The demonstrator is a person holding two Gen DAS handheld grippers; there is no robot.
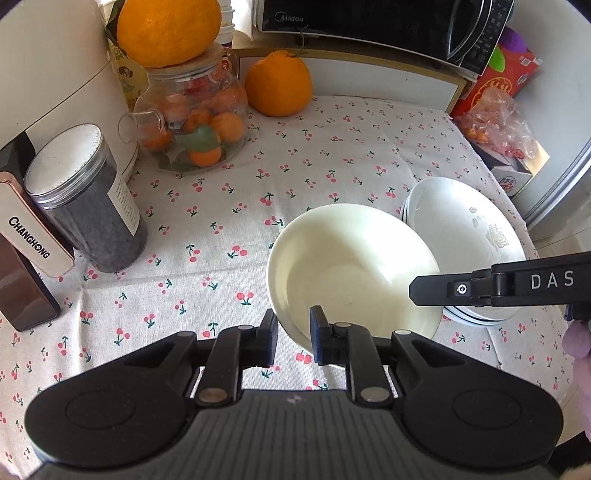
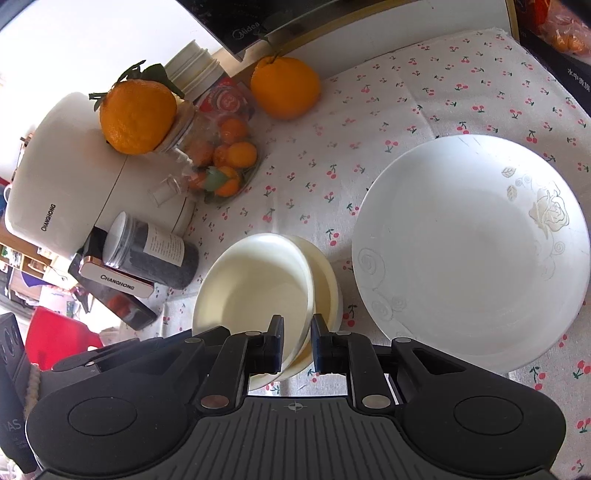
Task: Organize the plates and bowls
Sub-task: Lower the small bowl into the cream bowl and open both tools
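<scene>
Left gripper (image 1: 293,334) — jaws narrowed onto the near rim of a cream bowl (image 1: 354,273), one pad outside the wall, one inside. This bowl is tilted, its mouth turned up and toward the camera, far edge raised ahead of the fingers.

Right gripper (image 2: 297,341) — jaws likewise narrow, straddling the near rims of the cream bowls; from this side two show, upper bowl (image 2: 255,291) leaning inside a second bowl (image 2: 327,284), whose rim shows on the upper bowl's right side. Whether the right pads press the rims or only bracket them cannot be told. In the left wrist view the right gripper enters as a black finger from the right edge, lying across the gap between bowl and plates.

Plate stack (image 2: 472,251) — white, rose motif on the top plate, lying flat just right of the bowls and ahead-right of the right gripper; edges of lower plates (image 1: 406,210) show in the left wrist view.

Surroundings, ahead and left of both tools: cherry-print tablecloth (image 1: 295,162); dark-filled canister (image 1: 88,206); glass jar (image 1: 192,122) of small oranges with a large orange (image 1: 168,29) on its lid; second orange (image 1: 279,83); white appliance (image 2: 62,173); microwave (image 1: 384,26) at the back.
</scene>
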